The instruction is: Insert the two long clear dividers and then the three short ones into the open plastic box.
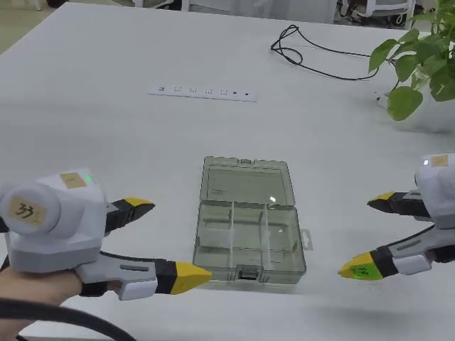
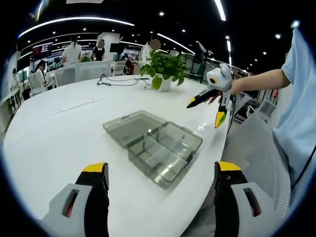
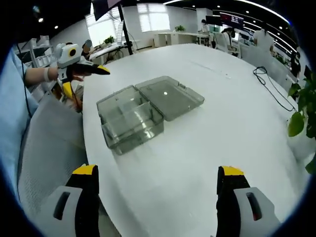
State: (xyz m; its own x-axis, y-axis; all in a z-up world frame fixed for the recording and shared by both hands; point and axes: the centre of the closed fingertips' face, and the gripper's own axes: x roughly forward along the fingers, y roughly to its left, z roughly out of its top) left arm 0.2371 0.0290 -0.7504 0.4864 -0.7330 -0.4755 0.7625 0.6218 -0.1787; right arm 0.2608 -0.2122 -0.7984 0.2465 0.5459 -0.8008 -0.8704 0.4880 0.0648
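- The plastic box (image 1: 249,245) is found on the white table (image 1: 106,135), open, with its lid (image 1: 247,181) laid back flat on the far side of the base.
- Clear dividers (image 1: 232,226) are seen standing inside the box base, splitting it into compartments; their exact count cannot be told.
- The left gripper (image 1: 174,240) is held to the left of the box, near but not touching it; its jaws are spread apart with nothing between them.
- The right gripper (image 1: 360,236) is held to the right of the box, apart from it; its jaws are likewise spread and hold nothing.
- A power strip (image 1: 202,92) is noted beyond the box, well apart from it.
- A black cable (image 1: 306,53) and a potted plant (image 1: 416,64) are noted farther beyond the box, to its right.
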